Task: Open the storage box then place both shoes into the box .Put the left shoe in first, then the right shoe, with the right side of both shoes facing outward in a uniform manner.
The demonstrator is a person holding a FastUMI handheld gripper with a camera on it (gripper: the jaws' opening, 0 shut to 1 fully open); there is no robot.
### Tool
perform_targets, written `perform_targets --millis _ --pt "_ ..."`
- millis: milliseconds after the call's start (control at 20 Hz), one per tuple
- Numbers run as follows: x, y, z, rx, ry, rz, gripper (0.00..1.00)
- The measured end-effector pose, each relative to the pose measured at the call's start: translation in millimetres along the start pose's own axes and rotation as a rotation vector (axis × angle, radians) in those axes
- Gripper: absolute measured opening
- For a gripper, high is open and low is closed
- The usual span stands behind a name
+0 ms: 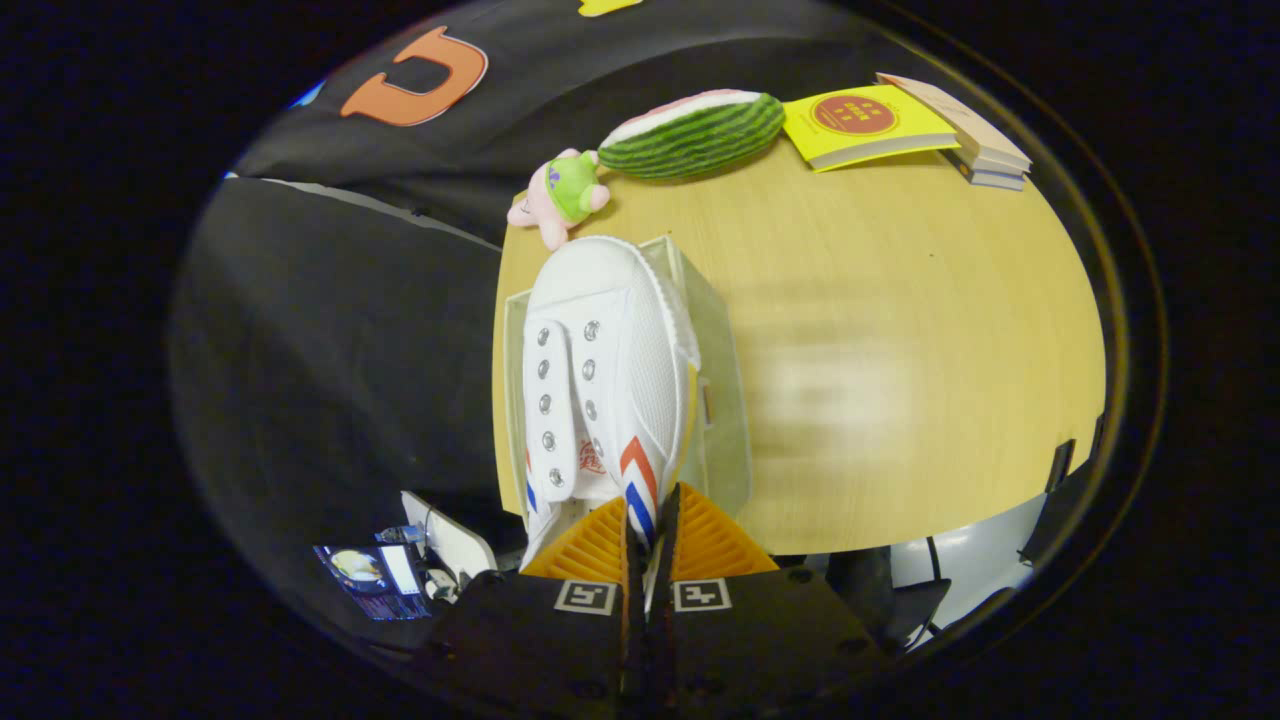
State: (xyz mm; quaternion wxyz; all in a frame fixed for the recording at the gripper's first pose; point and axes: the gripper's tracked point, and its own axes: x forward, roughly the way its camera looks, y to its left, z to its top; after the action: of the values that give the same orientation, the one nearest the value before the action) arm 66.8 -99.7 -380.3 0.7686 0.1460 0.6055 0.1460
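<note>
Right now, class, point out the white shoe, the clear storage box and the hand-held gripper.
white shoe (pixel 610 330): gripper view, on its upper.
clear storage box (pixel 722 400): gripper view, on its side wall.
hand-held gripper (pixel 648 535): gripper view, between fingertips pinching the shoe's heel.

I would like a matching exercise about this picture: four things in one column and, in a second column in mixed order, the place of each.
Things:
1. white shoe
2. plush toy
3. yellow book
4. watermelon cushion

Places:
A. between the plush toy and the yellow book
B. held at its heel by the hand-held gripper, above the clear storage box
C. beside the stack of books
D. just beyond the shoe's toe

Pairs: 1-B, 2-D, 3-C, 4-A
</note>
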Motion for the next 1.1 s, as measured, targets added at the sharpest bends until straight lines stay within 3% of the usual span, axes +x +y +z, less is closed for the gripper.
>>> perform_targets --millis 200,500,600,650,800,850,1000,1100 --pt "6 -5 -7 -0.080 -0.041 -0.079 0.07" --pt "34 -14 -14 -0.048 -0.037 -0.115 0.08" --pt "33 -12 -13 -0.044 -0.067 -0.105 0.22" --pt "36 -9 -10 -0.047 -0.079 -0.093 0.38" --pt "21 -6 3 -0.089 -0.146 -0.106 0.50" --pt "15 -6 7 -0.106 -0.174 -0.113 0.66" --pt "-2 -2 14 -0.155 -0.255 -0.128 0.81" --pt "-16 -1 19 -0.193 -0.319 -0.144 0.82"
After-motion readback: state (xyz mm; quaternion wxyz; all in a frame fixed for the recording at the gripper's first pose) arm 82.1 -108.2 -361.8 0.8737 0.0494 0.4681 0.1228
